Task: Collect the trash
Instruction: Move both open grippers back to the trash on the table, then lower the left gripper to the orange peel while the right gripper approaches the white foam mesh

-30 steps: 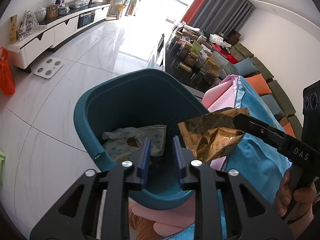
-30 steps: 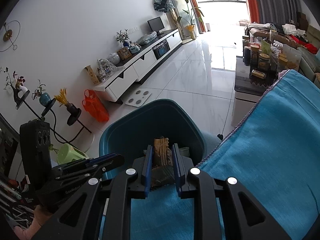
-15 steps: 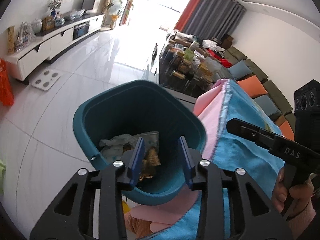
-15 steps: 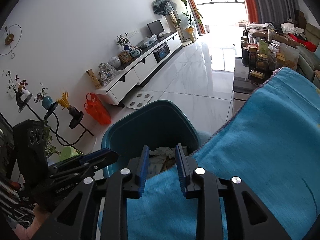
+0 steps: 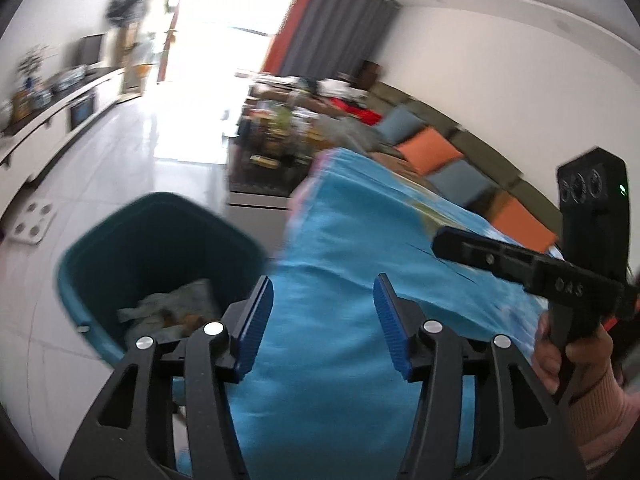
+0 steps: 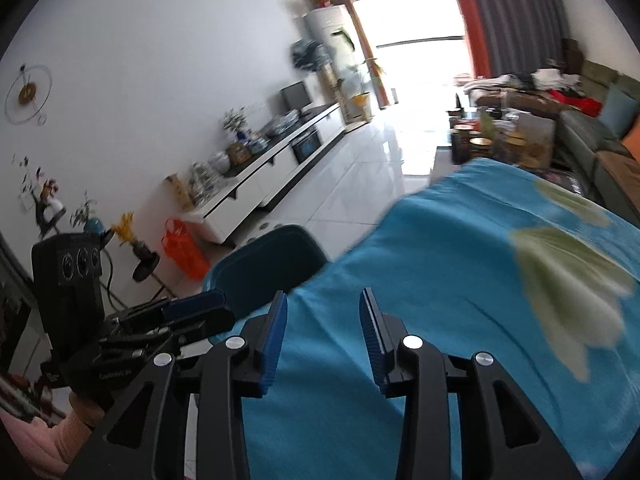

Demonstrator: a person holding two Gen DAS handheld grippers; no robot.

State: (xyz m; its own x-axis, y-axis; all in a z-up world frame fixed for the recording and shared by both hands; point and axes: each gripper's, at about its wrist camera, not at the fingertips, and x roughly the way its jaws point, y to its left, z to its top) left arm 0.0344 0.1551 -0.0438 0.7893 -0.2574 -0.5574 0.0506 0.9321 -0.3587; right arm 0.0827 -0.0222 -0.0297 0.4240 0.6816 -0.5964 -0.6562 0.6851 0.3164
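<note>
Trash lies at the bottom of the teal bin that stands on the white tiled floor, just beside the edge of the blue cloth covering the desk. It shows as crumpled pale wrappers with a brownish piece among them; the blur hides more than that.

Both tools are empty. The left gripper has its fingers spreading apart, with only the cloth showing through the gap. The right gripper is likewise opening, nothing between its fingers, also aimed over the cloth. In the left view the right tool hangs over the cloth's far side, gripped by a hand in a pink sleeve.

Judging from this, the next piece of litter has to be found on the desk, and that is where trouble could start. Pale, leaf-shaped patches lie on the cloth ahead of the right gripper; the blur makes it impossible to tell whether they are printed pattern or loose scraps, so a pinch there could close on fabric alone. Catching the cloth would drag it toward the edge, and it already hangs close to the bin, so it could slide off or tip the bin. Thin wrappers are light and springy, and may slip from half-closed fingers or flutter onto the floor short of the rim. The two tools also work close together and could knock one another.
</note>
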